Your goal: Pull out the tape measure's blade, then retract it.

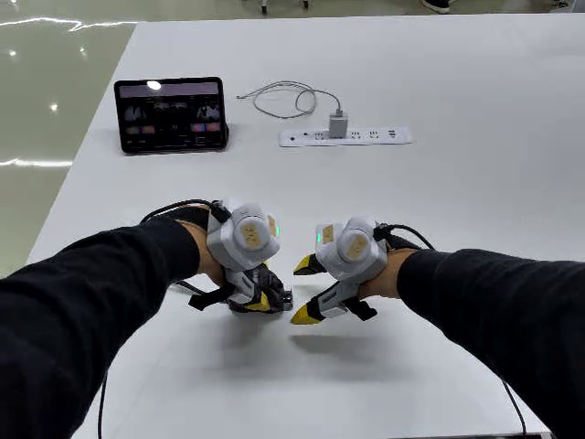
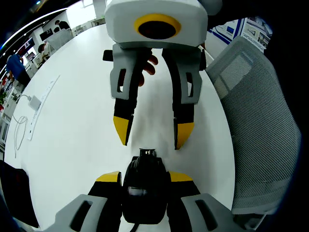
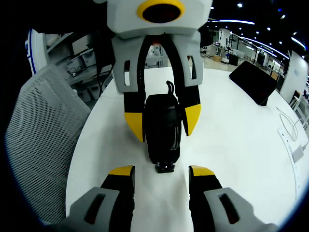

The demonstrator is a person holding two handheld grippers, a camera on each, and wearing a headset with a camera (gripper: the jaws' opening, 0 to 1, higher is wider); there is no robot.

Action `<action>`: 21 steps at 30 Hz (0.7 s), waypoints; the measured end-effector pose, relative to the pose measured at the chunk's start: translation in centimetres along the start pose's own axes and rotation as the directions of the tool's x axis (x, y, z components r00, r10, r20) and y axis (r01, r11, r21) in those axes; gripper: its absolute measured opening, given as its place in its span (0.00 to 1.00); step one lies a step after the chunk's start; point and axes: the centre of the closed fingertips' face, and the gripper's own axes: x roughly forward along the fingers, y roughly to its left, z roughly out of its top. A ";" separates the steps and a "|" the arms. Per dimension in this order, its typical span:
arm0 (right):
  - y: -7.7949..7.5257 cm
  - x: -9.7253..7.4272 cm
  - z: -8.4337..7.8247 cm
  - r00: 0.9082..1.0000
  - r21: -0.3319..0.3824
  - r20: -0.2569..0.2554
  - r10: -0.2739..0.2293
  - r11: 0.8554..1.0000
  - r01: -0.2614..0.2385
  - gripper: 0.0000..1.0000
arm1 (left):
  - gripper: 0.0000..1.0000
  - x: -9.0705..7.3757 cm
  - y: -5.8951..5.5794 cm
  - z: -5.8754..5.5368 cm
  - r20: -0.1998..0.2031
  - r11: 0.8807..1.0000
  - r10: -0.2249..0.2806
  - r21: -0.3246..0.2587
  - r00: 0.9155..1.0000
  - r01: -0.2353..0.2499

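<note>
A black tape measure (image 2: pixel 145 191) sits between the yellow-tipped jaws of my left gripper (image 2: pixel 145 177), which is shut on it just above the white table (image 1: pixel 411 82). From the right gripper view the same tape measure (image 3: pixel 163 126) faces me, and its small blade hook (image 3: pixel 165 167) sticks out toward my right gripper (image 3: pixel 161 170). That gripper is open, its tips either side of the hook and not touching it. In the head view the left gripper (image 1: pixel 263 300) and right gripper (image 1: pixel 305 291) meet tip to tip near the table's front.
A dark tablet (image 1: pixel 171 113) stands at the back left. A white power strip (image 1: pixel 345 137) with a plugged charger and looped cable (image 1: pixel 288 96) lies behind the grippers. A grey mesh chair (image 2: pixel 251 121) stands by the table's edge.
</note>
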 end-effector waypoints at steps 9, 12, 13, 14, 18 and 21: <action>-0.2 0.9 0.1 0.999 -0.025 -0.040 0.006 1.000 -0.007 0.22 | 0.32 0.1 0.0 0.0 0.015 1.000 -0.012 -0.020 1.000 0.012; -0.4 1.3 -0.2 0.998 -0.049 -0.067 -0.002 0.999 -0.001 0.16 | 0.33 0.1 0.0 0.0 0.018 0.999 -0.018 -0.032 1.000 0.019; -0.4 1.4 -0.4 0.997 -0.057 -0.078 -0.003 0.998 -0.002 0.14 | 0.33 0.2 0.0 0.0 0.018 0.999 -0.018 -0.032 1.000 0.019; -0.5 1.4 -0.5 0.996 -0.058 -0.083 -0.010 0.998 0.005 0.13 | 0.33 0.2 0.0 0.0 0.018 0.999 -0.017 -0.032 1.000 0.018; -0.5 1.6 -0.6 0.996 -0.033 -0.087 -0.001 0.999 -0.002 0.12 | 0.33 0.2 0.0 0.0 0.024 0.999 -0.019 -0.047 1.000 0.020; -0.5 1.8 -0.2 0.997 -0.032 -0.079 0.010 0.999 -0.012 0.13 | 0.33 0.2 0.0 0.0 0.029 0.998 -0.027 -0.055 0.999 0.028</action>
